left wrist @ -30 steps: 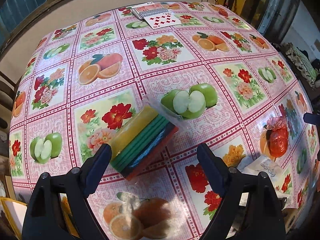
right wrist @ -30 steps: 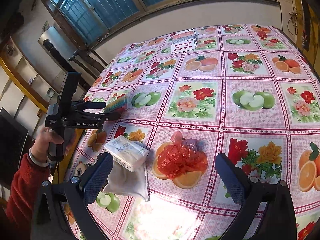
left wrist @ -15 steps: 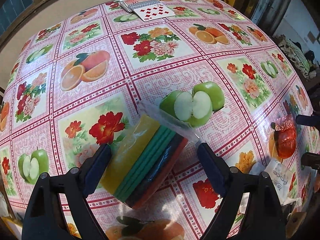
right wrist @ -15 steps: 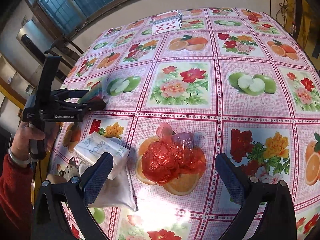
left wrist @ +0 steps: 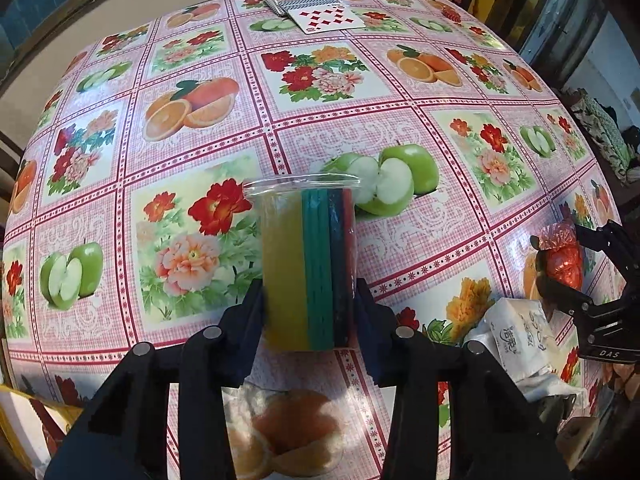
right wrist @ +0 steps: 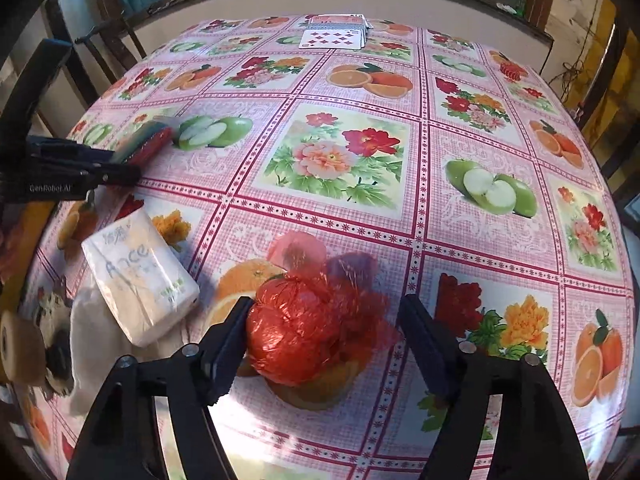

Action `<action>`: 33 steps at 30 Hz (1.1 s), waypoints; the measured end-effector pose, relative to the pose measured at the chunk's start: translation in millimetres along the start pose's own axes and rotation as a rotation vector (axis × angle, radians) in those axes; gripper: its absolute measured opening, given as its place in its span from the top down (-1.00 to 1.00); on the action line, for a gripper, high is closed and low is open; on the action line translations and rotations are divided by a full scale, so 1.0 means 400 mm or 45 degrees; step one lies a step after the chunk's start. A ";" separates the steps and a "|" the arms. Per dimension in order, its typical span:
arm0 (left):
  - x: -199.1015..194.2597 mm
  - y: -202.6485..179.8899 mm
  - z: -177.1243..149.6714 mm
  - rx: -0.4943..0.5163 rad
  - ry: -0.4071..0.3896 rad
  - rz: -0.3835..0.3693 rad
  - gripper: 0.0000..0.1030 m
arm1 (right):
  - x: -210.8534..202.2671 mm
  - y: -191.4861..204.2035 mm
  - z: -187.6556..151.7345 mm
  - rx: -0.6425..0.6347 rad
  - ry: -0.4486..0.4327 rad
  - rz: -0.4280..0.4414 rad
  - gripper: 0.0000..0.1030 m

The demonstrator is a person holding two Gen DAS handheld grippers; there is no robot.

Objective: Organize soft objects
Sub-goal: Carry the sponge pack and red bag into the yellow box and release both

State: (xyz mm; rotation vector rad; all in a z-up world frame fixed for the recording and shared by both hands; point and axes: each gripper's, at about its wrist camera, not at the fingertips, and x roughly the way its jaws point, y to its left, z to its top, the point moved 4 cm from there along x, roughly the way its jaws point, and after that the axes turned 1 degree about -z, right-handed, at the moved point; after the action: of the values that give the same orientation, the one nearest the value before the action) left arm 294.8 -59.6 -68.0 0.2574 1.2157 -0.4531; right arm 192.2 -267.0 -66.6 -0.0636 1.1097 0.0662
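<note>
A clear bag of yellow, green, dark blue and red felt sheets (left wrist: 308,256) stands between the fingers of my left gripper (left wrist: 310,304), which is shut on its lower sides. The same pack (right wrist: 144,144) shows blurred at the left gripper's tip in the right wrist view. A crumpled red plastic bag (right wrist: 304,328) lies on the tablecloth between the fingers of my right gripper (right wrist: 326,340), which is open. Its left finger touches the bag and its right finger stands apart. A white tissue pack (right wrist: 140,276) lies on a white cloth (right wrist: 92,348) to the left.
The table wears a pink fruit-and-flower oilcloth (right wrist: 340,208). Playing cards (right wrist: 332,36) lie fanned at the far edge. A beige roll (right wrist: 20,348) and small clutter sit at the near left edge. A chair back (right wrist: 92,52) stands beyond the table's left side.
My left gripper has moved forward and shut on the felt pack, which now points straight ahead. My right gripper has dropped over the red bag and its fingers have narrowed around it.
</note>
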 end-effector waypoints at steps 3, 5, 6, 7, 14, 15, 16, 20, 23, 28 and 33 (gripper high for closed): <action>-0.003 -0.002 -0.011 -0.031 0.000 0.012 0.22 | -0.015 -0.017 -0.008 0.003 -0.009 -0.010 0.17; -0.004 -0.004 -0.018 -0.043 -0.010 0.008 0.23 | -0.020 -0.031 -0.012 0.020 -0.008 0.007 0.18; -0.005 -0.005 -0.020 -0.048 -0.014 0.005 0.25 | -0.023 -0.035 -0.016 0.025 -0.007 0.012 0.18; -0.008 -0.007 -0.024 -0.053 -0.017 0.004 0.26 | -0.026 -0.038 -0.021 0.032 -0.009 0.023 0.18; -0.026 0.010 -0.049 -0.177 -0.021 -0.066 0.34 | -0.092 -0.060 -0.052 0.173 -0.050 0.221 0.20; -0.032 0.012 -0.054 -0.190 -0.027 -0.069 0.34 | -0.105 -0.060 -0.051 0.177 -0.058 0.233 0.20; -0.039 0.015 -0.060 -0.197 -0.030 -0.073 0.34 | -0.125 -0.058 -0.048 0.179 -0.079 0.232 0.20; -0.099 0.027 -0.081 -0.226 -0.083 -0.105 0.34 | -0.201 -0.012 -0.016 0.143 -0.144 0.261 0.20; -0.178 0.048 -0.098 -0.247 -0.154 -0.112 0.34 | -0.253 0.070 0.020 0.077 -0.186 0.328 0.20; -0.311 0.149 -0.163 -0.293 -0.218 -0.091 0.34 | -0.302 0.298 0.079 -0.086 -0.209 0.465 0.20; -0.422 0.306 -0.295 -0.394 -0.280 -0.001 0.34 | -0.305 0.579 0.113 -0.252 -0.187 0.624 0.19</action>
State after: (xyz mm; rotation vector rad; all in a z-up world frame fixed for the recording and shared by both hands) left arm 206.4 132.2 45.3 -0.0572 1.0526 -0.2796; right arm 158.5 -34.9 58.5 0.0374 0.9489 0.6102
